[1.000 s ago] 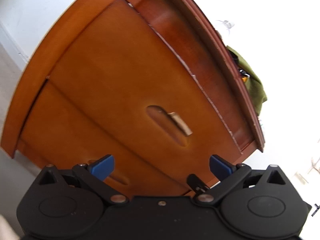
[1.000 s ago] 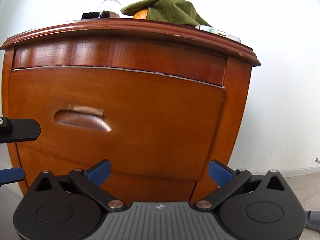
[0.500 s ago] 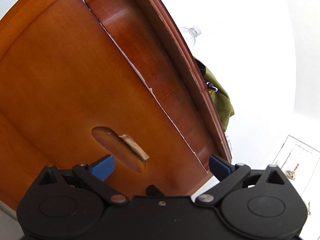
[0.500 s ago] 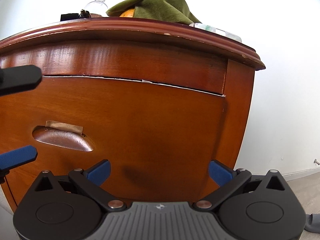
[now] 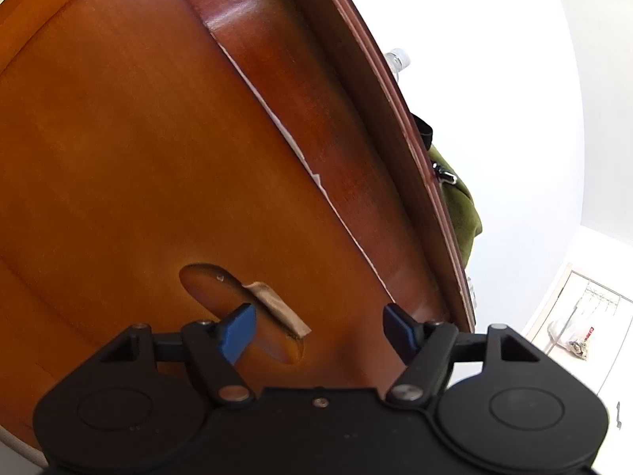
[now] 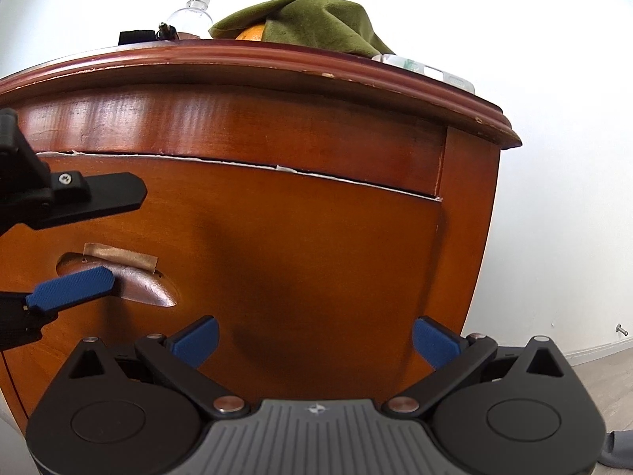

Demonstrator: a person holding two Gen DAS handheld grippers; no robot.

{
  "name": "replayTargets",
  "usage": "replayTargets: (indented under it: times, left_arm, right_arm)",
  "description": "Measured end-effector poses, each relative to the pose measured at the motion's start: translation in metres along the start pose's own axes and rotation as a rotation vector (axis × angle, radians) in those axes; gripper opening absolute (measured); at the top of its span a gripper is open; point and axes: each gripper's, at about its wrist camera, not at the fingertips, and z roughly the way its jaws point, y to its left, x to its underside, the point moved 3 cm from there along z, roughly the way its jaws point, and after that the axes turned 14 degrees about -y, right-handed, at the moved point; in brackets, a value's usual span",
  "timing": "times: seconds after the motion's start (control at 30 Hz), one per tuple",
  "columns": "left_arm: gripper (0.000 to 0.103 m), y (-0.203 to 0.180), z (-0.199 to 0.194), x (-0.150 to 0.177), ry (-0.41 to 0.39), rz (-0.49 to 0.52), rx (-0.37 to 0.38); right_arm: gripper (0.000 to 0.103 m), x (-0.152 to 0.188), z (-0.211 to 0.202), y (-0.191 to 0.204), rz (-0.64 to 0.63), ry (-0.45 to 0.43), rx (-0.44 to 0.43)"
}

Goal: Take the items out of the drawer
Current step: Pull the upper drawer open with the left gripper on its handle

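Here's the drawer (image 6: 296, 237), the upper one in a curved wooden nightstand (image 6: 277, 67). It is shut tight, front facing both grippers, its long axis running side to side across the right view and tilting diagonally in the left one. A pale chipped seam marks its top edge.

The left gripper (image 5: 318, 328) is right at the recessed handle (image 5: 205, 281), fingers drawn in across the recess's upper lip. One blue pad (image 6: 75, 287) sits inside the scoop and the other finger lies over the wood above it. A strip of brown tape (image 6: 118, 255) is stuck along that lip.

The right gripper (image 6: 314, 338) points at the drawer's middle, fingers spread wide with nothing between them and clear of the wood.

With the drawer closed, its contents are hidden.

On top, seen from below:
- A green cloth (image 6: 308, 19) is draped over an orange (image 6: 251, 33), so only a slice of peel shows.
- A clear bottle (image 6: 190, 16) shows only its neck and cap.
- A small black item (image 6: 136, 35) is too cut off to name.
- A clear packet (image 6: 431, 71) overhangs the right edge, its green print unreadable.
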Motion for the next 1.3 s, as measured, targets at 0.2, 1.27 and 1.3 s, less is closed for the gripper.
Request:
replayTargets:
  times: [0.2,1.27,1.3]
  left_arm:
    - [0.069,-0.004,0.000,-0.005,-0.013,-0.009,0.010]
    - [0.069,-0.064,-0.080,-0.017,-0.029,-0.026,-0.007]
    - [0.069,-0.066,-0.083,-0.017,-0.030,-0.025,-0.008]
  right_arm:
    - [0.103,0.002,-0.001,-0.005,0.005,0.010,0.003]
    - [0.103,-0.005,-0.045,-0.016,0.070,0.031,-0.008]
    - [0.103,-0.008,-0.045,-0.015,0.073,0.032,-0.008]
